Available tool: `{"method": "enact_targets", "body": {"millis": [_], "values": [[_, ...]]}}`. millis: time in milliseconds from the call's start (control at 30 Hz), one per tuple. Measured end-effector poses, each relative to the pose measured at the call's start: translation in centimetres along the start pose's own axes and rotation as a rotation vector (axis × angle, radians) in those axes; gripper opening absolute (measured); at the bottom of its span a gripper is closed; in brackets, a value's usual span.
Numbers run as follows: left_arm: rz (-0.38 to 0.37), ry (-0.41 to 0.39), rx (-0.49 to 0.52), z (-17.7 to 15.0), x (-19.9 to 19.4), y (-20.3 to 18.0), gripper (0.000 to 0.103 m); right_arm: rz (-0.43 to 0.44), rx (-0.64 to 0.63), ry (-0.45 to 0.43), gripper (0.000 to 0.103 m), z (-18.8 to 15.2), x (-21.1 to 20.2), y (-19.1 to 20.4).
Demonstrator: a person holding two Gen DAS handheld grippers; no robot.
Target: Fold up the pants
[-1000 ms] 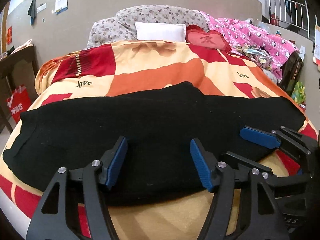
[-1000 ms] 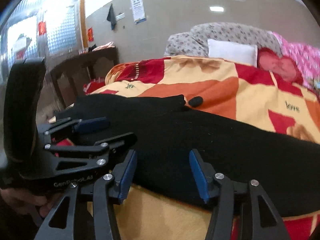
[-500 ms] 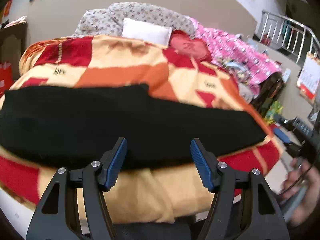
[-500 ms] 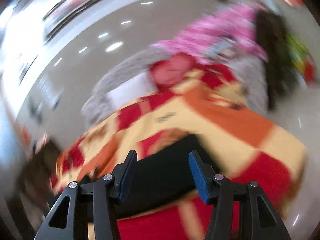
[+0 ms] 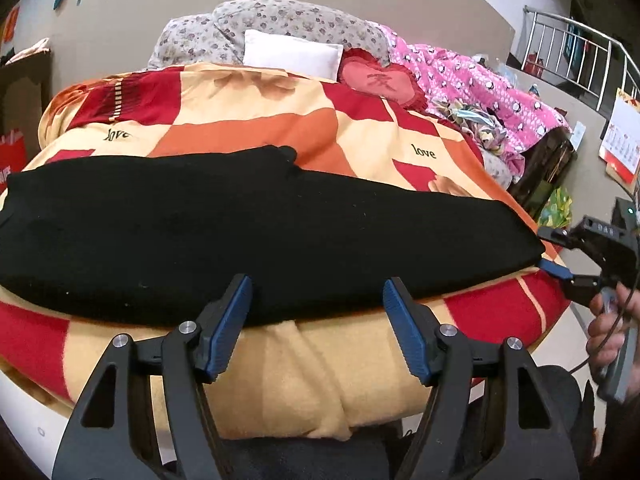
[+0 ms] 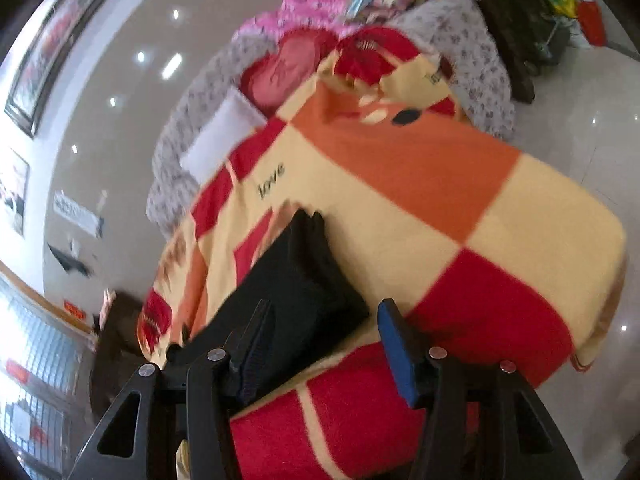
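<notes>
Black pants (image 5: 248, 232) lie flat and lengthwise across a checked red, orange and cream blanket (image 5: 256, 120) on the bed. The left gripper (image 5: 316, 320) hovers at their near edge, jaws apart and empty. Farther right, the right gripper (image 6: 324, 344) hangs by the pants' end, jaws apart, gripping nothing; the fabric looks soft, light and limp, best pinched at that end's corners.

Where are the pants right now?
The pants lie flat across the near edge of the blanket in the left wrist view, their right end beside the right gripper.
</notes>
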State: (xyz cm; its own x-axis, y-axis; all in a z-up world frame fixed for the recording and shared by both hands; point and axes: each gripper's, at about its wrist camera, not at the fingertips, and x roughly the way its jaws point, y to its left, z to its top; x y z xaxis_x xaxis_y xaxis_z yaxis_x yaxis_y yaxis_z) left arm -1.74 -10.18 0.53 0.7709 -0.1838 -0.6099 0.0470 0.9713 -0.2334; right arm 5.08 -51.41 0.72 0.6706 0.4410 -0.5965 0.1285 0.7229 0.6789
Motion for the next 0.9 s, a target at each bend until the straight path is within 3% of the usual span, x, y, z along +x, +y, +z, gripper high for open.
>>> {"method": "enact_targets", "body": {"millis": [100, 367, 567, 733, 900], "values": [[-0.013, 0.0, -0.007, 0.0, -0.1, 0.3, 0.069, 0.034, 0.04, 0.061, 0.052, 0.5, 1.1, -0.4], [-0.035, 0.0, -0.019, 0.0, 0.0, 0.3, 0.069, 0.035, 0.186, -0.023, 0.044, -0.2, -0.2, -1.6], [-0.036, -0.001, -0.019, -0.1, 0.0, 0.2, 0.07, 0.047, 0.13, 0.016, 0.042, 0.2, 0.6, -1.0], [-0.045, -0.006, -0.028, 0.0, -0.1, 0.2, 0.07, 0.055, 0.133, -0.015, 0.026, -0.2, 0.3, -1.8], [-0.021, -0.076, -0.141, 0.2, -1.3, 2.1, 0.07, 0.042, 0.091, 0.003, 0.012, -0.2, 0.8, -2.0]]}}
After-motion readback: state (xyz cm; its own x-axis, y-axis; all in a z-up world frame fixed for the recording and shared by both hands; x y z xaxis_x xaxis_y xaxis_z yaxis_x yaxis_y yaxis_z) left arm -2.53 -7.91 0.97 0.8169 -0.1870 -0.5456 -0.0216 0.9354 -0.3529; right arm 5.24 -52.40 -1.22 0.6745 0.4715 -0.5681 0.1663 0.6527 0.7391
